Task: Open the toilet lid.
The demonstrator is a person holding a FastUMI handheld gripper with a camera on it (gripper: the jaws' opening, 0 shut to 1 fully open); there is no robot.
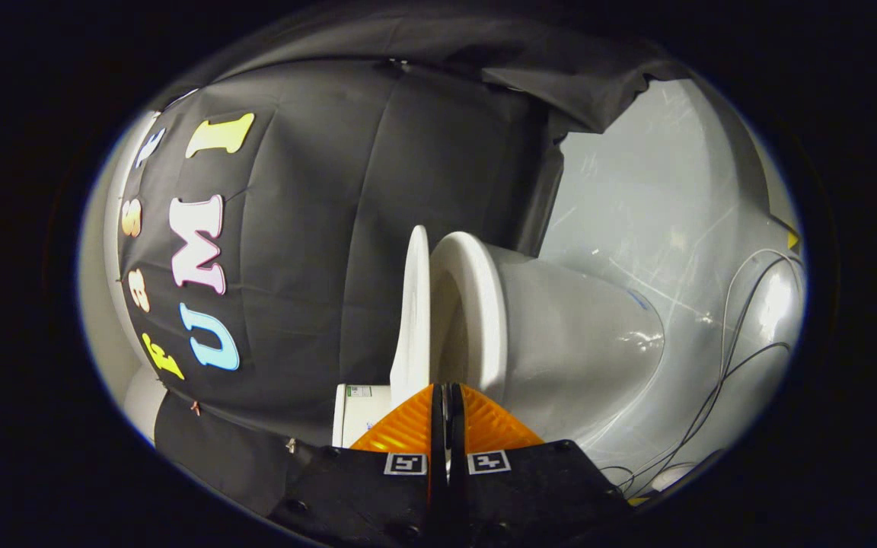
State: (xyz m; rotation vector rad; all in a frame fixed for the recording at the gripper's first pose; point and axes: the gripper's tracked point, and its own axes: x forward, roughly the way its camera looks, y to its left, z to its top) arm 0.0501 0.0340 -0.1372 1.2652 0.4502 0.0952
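Jaws (pixel 446 392) pressed together, empty; toilet lid (pixel 412 312) ajar just ahead; cables (pixel 720 365) beyond bowl (pixel 560 335).

- A recording booth staged as a bathroom, not a real home.
- Black cloth wall (pixel 332 228) hangs behind a white toilet (pixel 560 335).
- Loose cables (pixel 728 358) trail over the glossy grey floor (pixel 636 198).

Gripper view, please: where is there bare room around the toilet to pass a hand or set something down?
Free: the pale glossy floor beside the white ceramic toilet bowl, short of the thin black cables. Tight: the narrow gap between the white toilet lid and bowl rim, where the gripper points, jaws close together.
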